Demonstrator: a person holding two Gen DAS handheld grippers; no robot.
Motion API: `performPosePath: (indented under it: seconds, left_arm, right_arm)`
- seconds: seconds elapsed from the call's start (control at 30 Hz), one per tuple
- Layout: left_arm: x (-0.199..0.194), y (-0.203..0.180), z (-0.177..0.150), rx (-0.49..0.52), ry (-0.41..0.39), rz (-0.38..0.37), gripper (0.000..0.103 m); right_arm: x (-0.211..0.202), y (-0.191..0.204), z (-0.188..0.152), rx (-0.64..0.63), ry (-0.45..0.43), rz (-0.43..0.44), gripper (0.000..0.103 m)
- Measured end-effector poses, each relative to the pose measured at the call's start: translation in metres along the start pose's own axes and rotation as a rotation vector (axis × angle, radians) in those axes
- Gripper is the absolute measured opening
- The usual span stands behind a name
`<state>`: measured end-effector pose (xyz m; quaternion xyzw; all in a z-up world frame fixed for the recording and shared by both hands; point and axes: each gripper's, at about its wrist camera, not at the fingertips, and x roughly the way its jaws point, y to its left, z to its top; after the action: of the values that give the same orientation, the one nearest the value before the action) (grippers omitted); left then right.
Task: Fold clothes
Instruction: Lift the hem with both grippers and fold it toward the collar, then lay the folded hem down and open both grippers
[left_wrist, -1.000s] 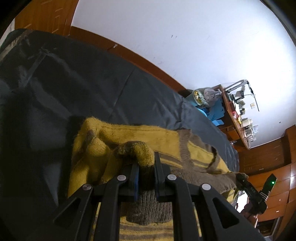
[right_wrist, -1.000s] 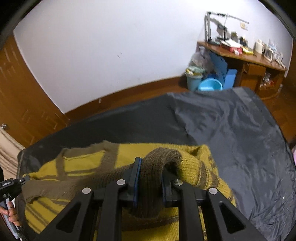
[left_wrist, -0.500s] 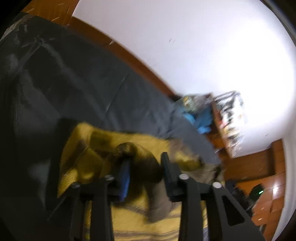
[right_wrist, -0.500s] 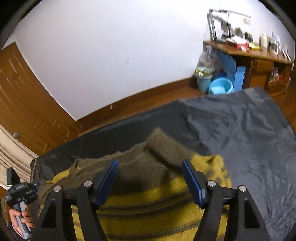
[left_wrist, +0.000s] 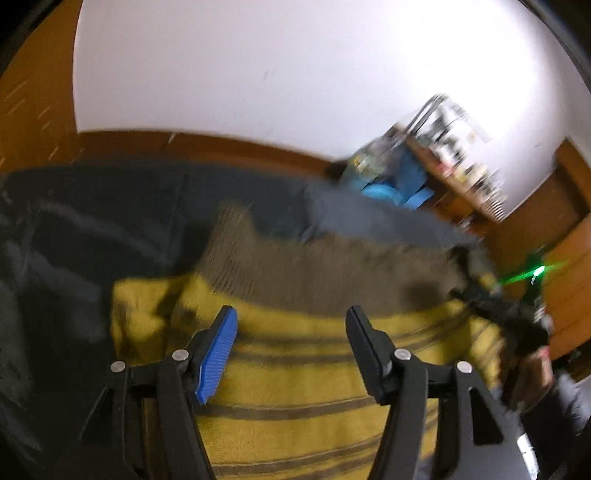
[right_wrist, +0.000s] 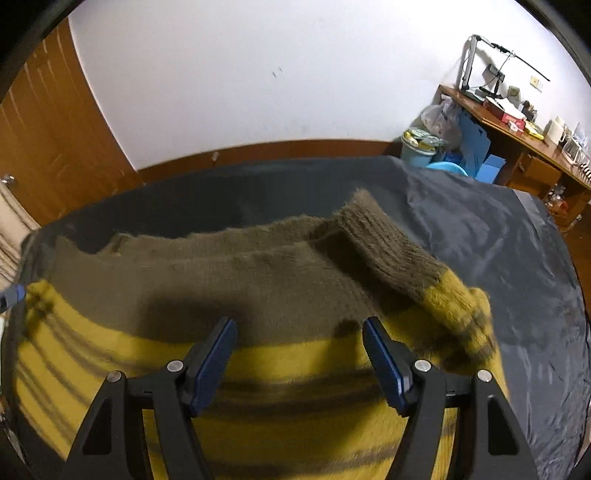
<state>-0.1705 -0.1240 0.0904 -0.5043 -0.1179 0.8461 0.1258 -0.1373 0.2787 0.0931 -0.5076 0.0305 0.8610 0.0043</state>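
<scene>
Both grippers are now standing with fingers spread wide and nothing between them. A second ago each was clamped on a bunch of knit; half a second ago the right had already let go and the left was partway open. The left gripper is hovering above the yellow striped body of the sweater, and the right gripper is hanging over the same garment from the other side.

The sweater is lying flat on the dark sheet, its brown ribbed hem band stretched across the far side. A sleeve with a brown cuff is resting folded inward over the right part of the body, where earlier it was bunched up in the right gripper's grip.

The left wrist view is smearing badly with motion: the desk clutter, the blue bins and the wood panelling are streaks. The right gripper is showing at that view's right edge only as a dark shape with a green light. In the right wrist view the near edge of the sweater is cut off behind the gripper frame. The desk is carrying small boxes and jars, too small for any lettering to be read. No brand or writing is legible anywhere.
</scene>
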Motion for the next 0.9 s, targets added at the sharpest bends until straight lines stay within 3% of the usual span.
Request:
performPosePath:
  seconds: [0.07,0.13,0.27,0.4,0.5,0.53,0.67,0.8,0.9]
  left_arm:
    - [0.019,0.015,-0.007,-0.022,0.055,0.093,0.064]
    - [0.019,0.020,-0.011,-0.010,0.026,0.088,0.064]
    - [0.017,0.016,-0.011,0.005,0.040,0.096,0.065]
    - [0.014,0.025,-0.012,-0.043,0.025,0.047,0.065]
    - [0.015,0.024,-0.014,-0.004,0.020,0.065,0.065]
    - [0.015,0.022,-0.014,0.011,0.022,0.081,0.065]
    - [0.008,0.007,-0.012,0.051,0.023,0.119,0.065]
    - [-0.017,-0.011,-0.017,0.114,-0.019,0.104,0.067]
    - [-0.028,-0.021,-0.025,0.160,-0.028,0.106,0.076]
  right_arm:
    - [0.007,-0.006,0.000,0.005,0.014,-0.010,0.073]
    - [0.014,-0.012,0.001,0.010,0.028,-0.020,0.073]
    - [0.017,-0.016,0.004,0.012,0.050,-0.024,0.073]
    - [-0.007,-0.031,0.007,0.114,0.017,-0.014,0.073]
    - [-0.018,-0.046,-0.004,0.165,0.014,0.008,0.073]
    - [-0.015,-0.054,-0.011,0.173,0.049,0.009,0.073]
    - [-0.013,-0.054,-0.025,0.074,0.077,-0.031,0.073]
    - [-0.038,-0.035,-0.019,0.041,0.019,-0.046,0.073]
    - [-0.059,-0.016,-0.024,-0.015,-0.024,-0.030,0.073]
